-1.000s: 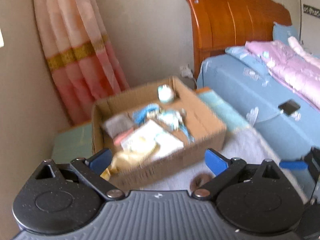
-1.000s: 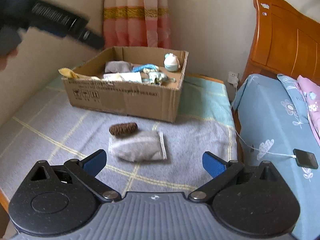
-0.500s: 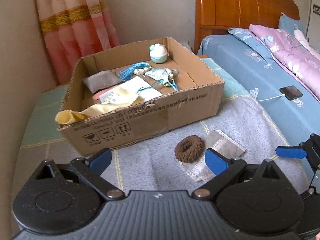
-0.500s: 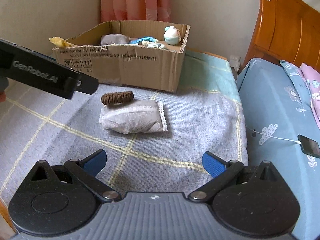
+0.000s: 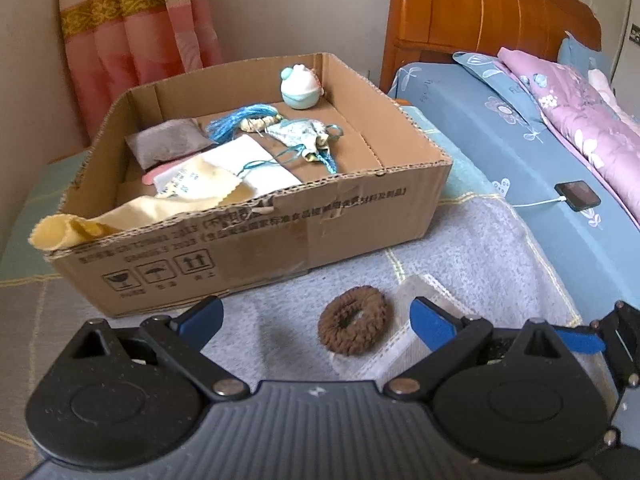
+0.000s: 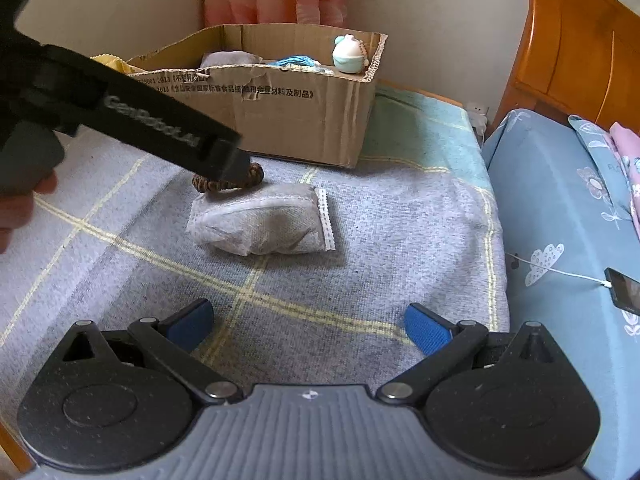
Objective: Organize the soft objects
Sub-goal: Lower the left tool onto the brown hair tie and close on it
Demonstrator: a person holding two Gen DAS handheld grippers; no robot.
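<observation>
Brown scrunchie (image 5: pixel 353 325) lies just ahead of the wide-open, empty left claw (image 5: pixel 316 316), touching the grey sachet (image 6: pixel 264 222).

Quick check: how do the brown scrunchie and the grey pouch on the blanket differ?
The scrunchie is a dark brown fuzzy ring with a hole; the pouch is a pale grey stuffed pillow with a crimped white edge. The scrunchie is smaller than the pouch. The scrunchie lies nearer the box, the pouch behind it. Both rest on the blanket, outside the box, ungripped.
</observation>
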